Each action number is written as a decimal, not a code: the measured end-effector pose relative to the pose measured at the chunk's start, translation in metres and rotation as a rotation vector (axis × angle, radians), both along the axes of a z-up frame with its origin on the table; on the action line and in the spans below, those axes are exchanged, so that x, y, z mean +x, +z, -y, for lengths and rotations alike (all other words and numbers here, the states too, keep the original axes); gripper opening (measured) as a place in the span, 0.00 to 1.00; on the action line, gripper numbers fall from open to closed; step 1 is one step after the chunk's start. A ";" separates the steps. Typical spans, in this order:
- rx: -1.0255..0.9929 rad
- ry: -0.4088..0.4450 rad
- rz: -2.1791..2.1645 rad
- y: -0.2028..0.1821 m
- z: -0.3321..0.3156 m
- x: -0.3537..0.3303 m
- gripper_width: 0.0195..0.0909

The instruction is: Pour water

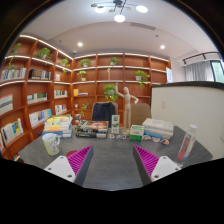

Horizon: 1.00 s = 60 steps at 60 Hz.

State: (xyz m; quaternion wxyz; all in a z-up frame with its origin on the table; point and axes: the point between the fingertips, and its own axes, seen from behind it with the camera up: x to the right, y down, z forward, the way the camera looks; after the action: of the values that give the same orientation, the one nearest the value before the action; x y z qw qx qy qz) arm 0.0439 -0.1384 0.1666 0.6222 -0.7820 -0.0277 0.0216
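The tongs (112, 160) stood wide apart over the grey desk (112, 170), with nothing between the two magenta pads (80, 160) but bare desktop. Ahead of the left finger, near the desk's edge, stood a small pale green cup (52, 144), upright and well clear of the finger. Ahead of the right finger, toward the far side, stood a clear, slim plastic bottle (188, 142), also upright and apart from the tongs (whether it held water could not be told). Across the far side of the desk lay a row of clutter: a stack of colourful boxes (58, 125) on the left, a small green container (136, 131) near the middle, and a flat white box (158, 128) to the right. Beyond the desk stood a wooden jointed figure (125, 101), and behind it long wooden bookshelves (40, 85) with books and green potted plants (110, 91) ran along the walls. A white panel (190, 108) stood behind the bottle.
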 end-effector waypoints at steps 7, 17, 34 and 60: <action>-0.009 -0.032 0.019 -0.029 0.008 0.039 0.91; -0.020 -0.147 0.043 -0.062 0.012 0.128 0.91; -0.023 -0.343 0.076 -0.087 -0.003 0.273 0.90; 0.079 -0.348 0.114 -0.061 -0.078 0.321 0.60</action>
State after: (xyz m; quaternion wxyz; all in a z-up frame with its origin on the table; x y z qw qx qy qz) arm 0.3646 -0.0600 0.1051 0.6444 -0.7498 0.0717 -0.1318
